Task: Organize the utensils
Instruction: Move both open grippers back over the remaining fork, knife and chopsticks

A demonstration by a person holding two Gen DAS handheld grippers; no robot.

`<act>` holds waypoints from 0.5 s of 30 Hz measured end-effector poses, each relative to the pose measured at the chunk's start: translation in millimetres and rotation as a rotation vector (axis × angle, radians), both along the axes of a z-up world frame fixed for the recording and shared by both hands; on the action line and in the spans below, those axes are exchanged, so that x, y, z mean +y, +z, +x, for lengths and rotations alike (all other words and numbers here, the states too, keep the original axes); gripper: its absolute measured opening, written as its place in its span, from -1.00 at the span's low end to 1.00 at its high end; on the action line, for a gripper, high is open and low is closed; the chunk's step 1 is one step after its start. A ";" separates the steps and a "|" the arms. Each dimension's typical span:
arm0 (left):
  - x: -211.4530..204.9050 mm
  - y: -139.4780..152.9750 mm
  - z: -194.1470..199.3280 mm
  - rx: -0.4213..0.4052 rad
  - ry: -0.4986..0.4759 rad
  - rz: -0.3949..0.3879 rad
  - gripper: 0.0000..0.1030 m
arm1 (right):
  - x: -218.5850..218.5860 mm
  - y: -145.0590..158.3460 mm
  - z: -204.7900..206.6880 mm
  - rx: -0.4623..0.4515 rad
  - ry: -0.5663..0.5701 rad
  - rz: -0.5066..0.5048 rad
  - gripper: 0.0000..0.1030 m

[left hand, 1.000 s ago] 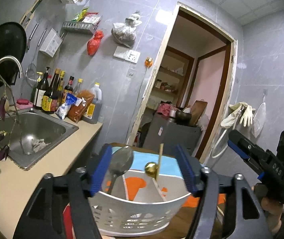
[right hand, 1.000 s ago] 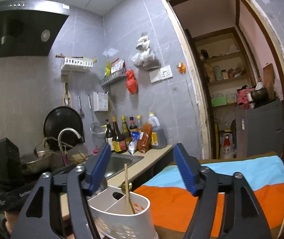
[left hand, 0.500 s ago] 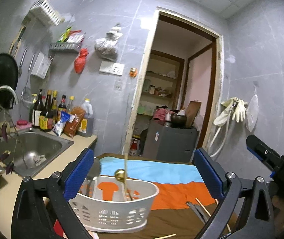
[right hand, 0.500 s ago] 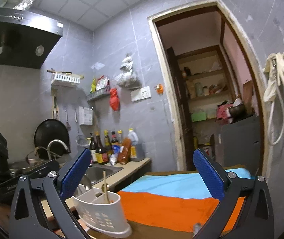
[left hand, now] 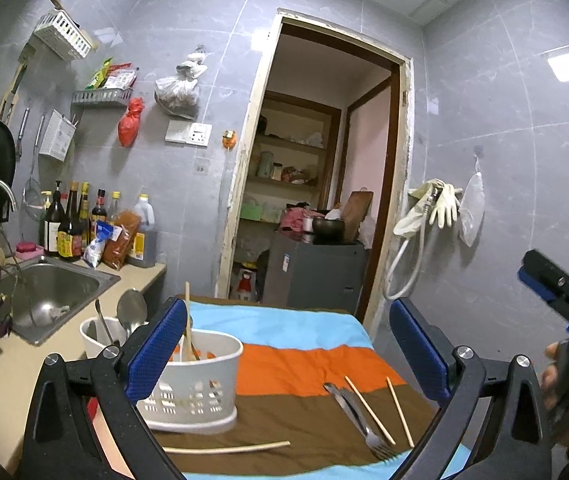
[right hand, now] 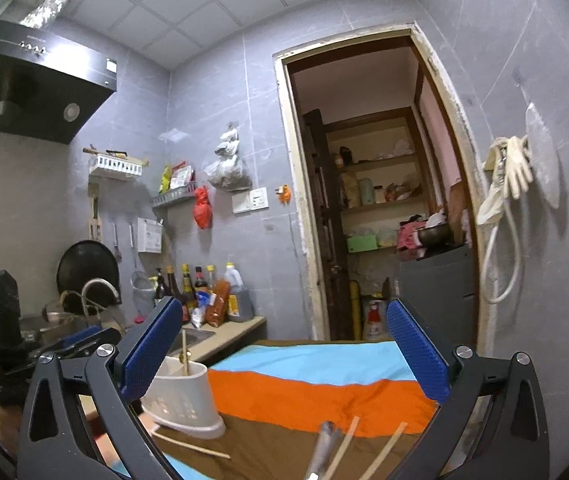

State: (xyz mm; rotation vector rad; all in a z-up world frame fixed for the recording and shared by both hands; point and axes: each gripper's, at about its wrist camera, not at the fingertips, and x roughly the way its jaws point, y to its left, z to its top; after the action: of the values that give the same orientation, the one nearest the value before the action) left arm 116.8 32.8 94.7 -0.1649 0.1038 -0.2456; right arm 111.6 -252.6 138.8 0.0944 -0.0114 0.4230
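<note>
The left gripper (left hand: 288, 344) has its jaws spread wide with nothing between the blue pads; the right gripper (right hand: 280, 348) is just as wide and empty. Both point level over a striped cloth (left hand: 304, 364) of blue, orange and brown bands.

In the left wrist view, a white basket (left hand: 196, 388) stands on the cloth at about 9 o'clock from the middle, partly behind the left pad. A spoon (left hand: 132, 312) and another metal handle rise from its far compartment, and a wooden chopstick (left hand: 187, 328) stands upright in the near one. One loose chopstick (left hand: 228, 449) lies flat on the brown band at 6 o'clock, just in front of the basket. At about 4 o'clock a fork (left hand: 358, 416) lies with its tines toward the camera, and two more chopsticks (left hand: 398, 410) lie just beside it, nearly parallel.

To the left, at 9 o'clock, a steel sink (left hand: 48, 292) is set in the counter (left hand: 0, 384), with bottles (left hand: 72, 220) behind it. At the far right edge the other gripper shows, held by a hand (left hand: 556, 376).
</note>
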 end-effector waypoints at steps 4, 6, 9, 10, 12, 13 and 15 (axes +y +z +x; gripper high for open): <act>-7.1 0.3 -11.1 0.019 -0.010 0.001 0.93 | -14.0 12.1 -21.6 0.012 -0.017 -0.023 1.00; -9.8 1.6 -15.6 0.025 -0.016 0.001 0.93 | -18.8 16.9 -29.0 0.023 -0.024 -0.032 1.00; -15.1 2.0 -22.4 0.037 -0.017 0.015 0.93 | -24.3 21.7 -34.4 0.081 -0.033 -0.058 1.00; -16.2 0.9 -24.0 0.043 -0.019 0.017 0.93 | -25.9 20.3 -33.6 0.100 -0.034 -0.058 1.00; -18.4 -2.6 -26.6 0.058 -0.025 0.017 0.93 | -28.6 14.1 -31.3 0.141 -0.039 -0.059 1.00; -18.9 -5.2 -27.9 0.064 -0.024 0.017 0.93 | -29.7 7.2 -28.2 0.163 -0.044 -0.060 1.00; -17.7 -10.6 -27.5 0.082 -0.015 0.014 0.93 | -32.8 -7.1 -22.6 0.203 -0.048 -0.059 1.00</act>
State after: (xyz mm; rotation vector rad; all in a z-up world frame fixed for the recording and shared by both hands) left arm 89.3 15.0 84.1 -0.1599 0.1885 -0.2535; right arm 88.9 -285.4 131.7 0.0778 0.1979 0.3643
